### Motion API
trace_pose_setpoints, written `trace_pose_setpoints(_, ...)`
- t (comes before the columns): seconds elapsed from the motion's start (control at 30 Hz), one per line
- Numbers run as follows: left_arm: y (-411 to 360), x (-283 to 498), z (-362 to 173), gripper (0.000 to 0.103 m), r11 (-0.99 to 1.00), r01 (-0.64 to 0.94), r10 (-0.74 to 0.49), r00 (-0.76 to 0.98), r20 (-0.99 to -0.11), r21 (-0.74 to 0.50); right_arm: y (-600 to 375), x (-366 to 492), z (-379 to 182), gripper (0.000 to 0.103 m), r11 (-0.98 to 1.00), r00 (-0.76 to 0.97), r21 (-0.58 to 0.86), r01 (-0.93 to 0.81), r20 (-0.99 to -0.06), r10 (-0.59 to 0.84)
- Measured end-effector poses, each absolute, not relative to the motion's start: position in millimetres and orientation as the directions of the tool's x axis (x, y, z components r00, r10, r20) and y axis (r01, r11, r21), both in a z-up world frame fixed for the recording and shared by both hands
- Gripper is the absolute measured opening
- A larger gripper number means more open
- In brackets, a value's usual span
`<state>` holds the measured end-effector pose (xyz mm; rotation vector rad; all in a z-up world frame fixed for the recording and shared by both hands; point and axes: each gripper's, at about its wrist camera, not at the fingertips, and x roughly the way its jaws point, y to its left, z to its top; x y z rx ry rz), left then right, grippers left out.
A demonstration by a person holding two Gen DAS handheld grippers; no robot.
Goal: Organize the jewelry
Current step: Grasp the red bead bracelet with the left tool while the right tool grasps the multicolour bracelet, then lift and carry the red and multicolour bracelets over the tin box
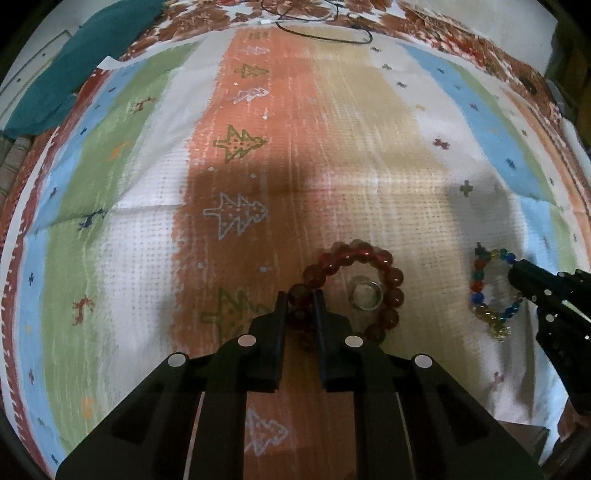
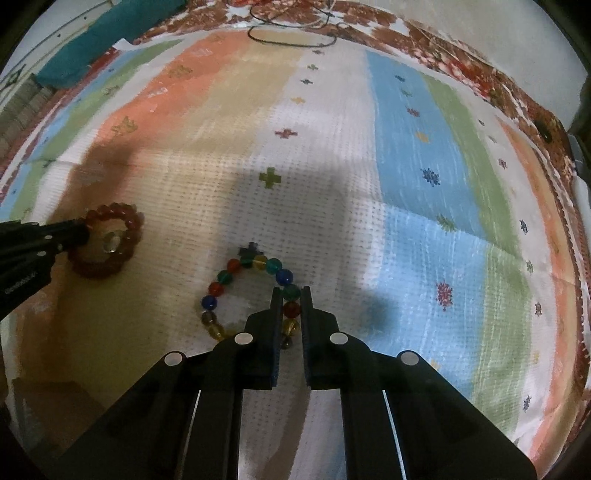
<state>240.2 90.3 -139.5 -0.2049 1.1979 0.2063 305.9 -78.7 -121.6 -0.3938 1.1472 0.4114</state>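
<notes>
A dark red bead bracelet (image 1: 384, 275) lies on the striped cloth, and my left gripper (image 1: 300, 297) is shut on its left side, beads pinched between the black fingers. A clear glass ring (image 1: 365, 294) rests inside that bracelet's loop. A multicoloured bead bracelet (image 2: 221, 284) lies further right, and my right gripper (image 2: 291, 293) is shut on its right side, with green and red beads between the pads. Each view also catches the other pair: the red bracelet (image 2: 127, 221) with the left gripper (image 2: 83, 230) at the left edge, the multicoloured bracelet (image 1: 478, 284) with the right gripper (image 1: 513, 271) at the right edge.
The striped cloth (image 1: 332, 129) with tree and cross motifs covers the surface. A teal fabric (image 1: 66, 74) lies at the far left corner. A thin black cord (image 2: 288, 35) loops along the far edge. A brown block (image 2: 44, 410) sits at the near left.
</notes>
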Motion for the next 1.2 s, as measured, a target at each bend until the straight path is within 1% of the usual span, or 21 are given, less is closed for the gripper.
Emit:
trace_pose_setpoints(0.1, 88, 235, -128, 0.013, 0.96, -0.27, 0.034, 0.371, -0.928, -0.073, -78, 303, -112, 0.01, 0.859, 0.37, -0.074, -0.506, -0.919, 0.139)
trace_pose_setpoints(0.27, 74, 232, -112, 0.013, 0.968, -0.244, 0.041, 0.396, -0.918, -0.062, -77, 296, -100, 0.01, 0.849, 0.389, -0.07, -0.523, -0.906, 0.165)
trace_pose_setpoints(0.57, 65, 232, -93, 0.013, 0.968, -0.225, 0.005, 0.442, -0.897, -0.106, -82, 289, -84, 0.01, 0.855, 0.401, -0.027, -0.519, -0.89, 0.215)
trace_pose_setpoints(0.77, 63, 227, -82, 0.013, 0.969, -0.22, 0.0, 0.461, -0.888, -0.115, -83, 284, -70, 0.01, 0.854, 0.414, -0.004, -0.521, -0.875, 0.249)
trace_pose_setpoints(1.2, 55, 207, -56, 0.013, 0.973, -0.202, 0.002, 0.499, -0.867, -0.114, -91, 268, -48, 0.01, 0.861, 0.454, 0.007, -0.508, -0.848, 0.274)
